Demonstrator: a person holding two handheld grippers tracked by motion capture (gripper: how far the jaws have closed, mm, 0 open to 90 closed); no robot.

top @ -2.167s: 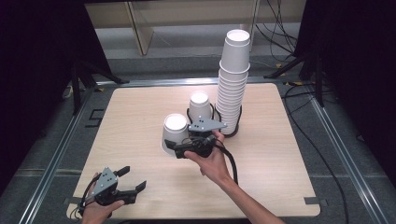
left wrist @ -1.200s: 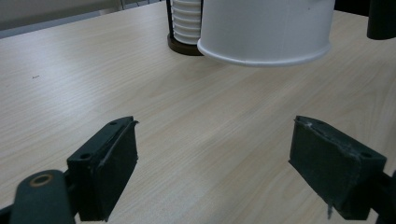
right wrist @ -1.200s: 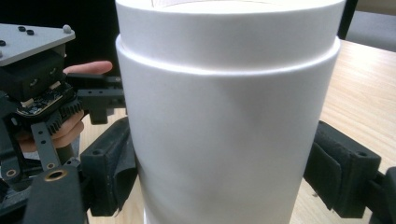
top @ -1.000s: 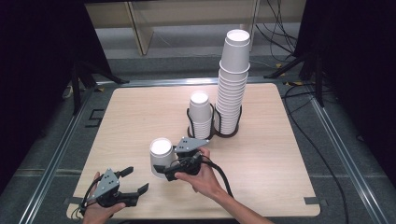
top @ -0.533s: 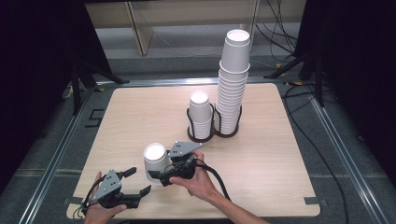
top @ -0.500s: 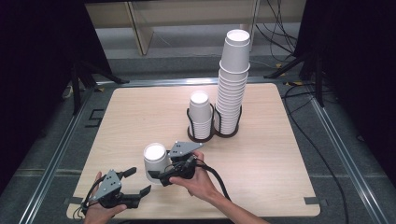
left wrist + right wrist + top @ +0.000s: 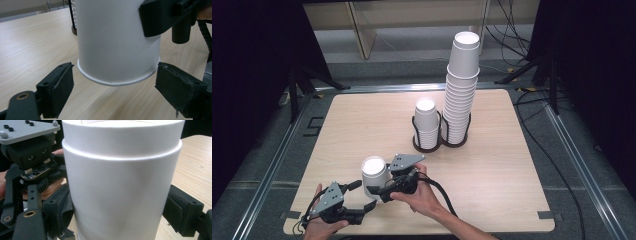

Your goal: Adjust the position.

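**Cup handover at table's near edge could end in a crushed wall or a drop**

Paper cup (image 7: 375,172), upside down with its rolled rim facing the table, hangs just above the wooden table (image 7: 522,170) at about seven o'clock, near the front edge. The right gripper (image 7: 384,187) has its jaws clamped on the cup's side wall; in the right gripper view the pads (image 7: 60,212) press the white wall from both sides. The left gripper (image 7: 362,197) waits just beside and below, at the cup's seven o'clock, jaws spread wide. In the left gripper view those open pads (image 7: 58,86) flank the cup's rim (image 7: 117,81) without touching it.

Risks from here look plain enough. The cup is thin paper, so a hard squeeze from the left jaws near the rim would likely dent or oval it. If the right gripper lets go before the left has a firm hold, the cup would probably fall, roll and perhaps go off the near edge. The two grippers sit close together, so the left jaws could knock the right ones while closing and twist the cup loose. Well apart at one o'clock, a short stack (image 7: 427,122) and a tall stack (image 7: 460,95) stand in a black wire holder (image 7: 439,145); the tall one leans slightly and a careless return could topple it.
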